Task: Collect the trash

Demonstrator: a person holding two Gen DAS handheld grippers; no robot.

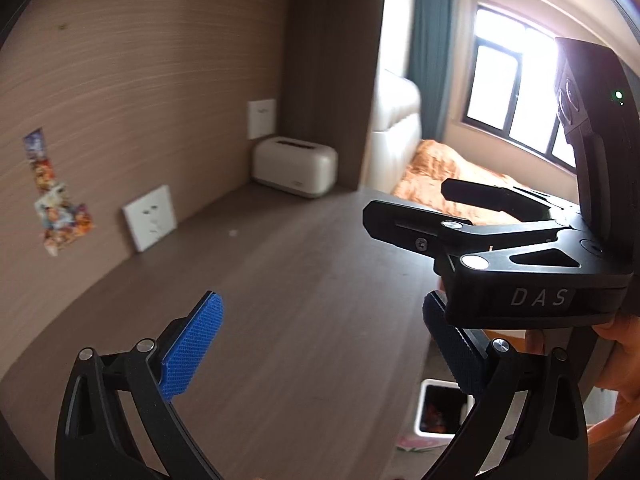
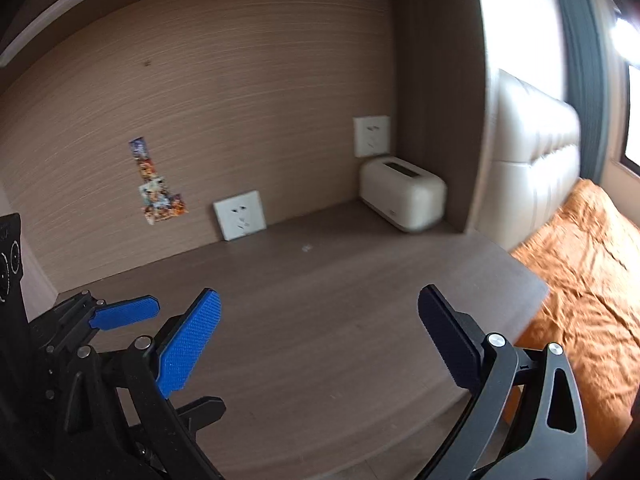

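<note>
white bin [image 1: 440, 412] with orange-dark scraps inside, left gripper [image 1: 324, 344] and right gripper [image 2: 320, 344] both spread, empty

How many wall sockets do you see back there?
2. One socket sits low on the back wall at desk level, right of the stickers. The other is higher, just above the toaster. None seem hidden.
</note>
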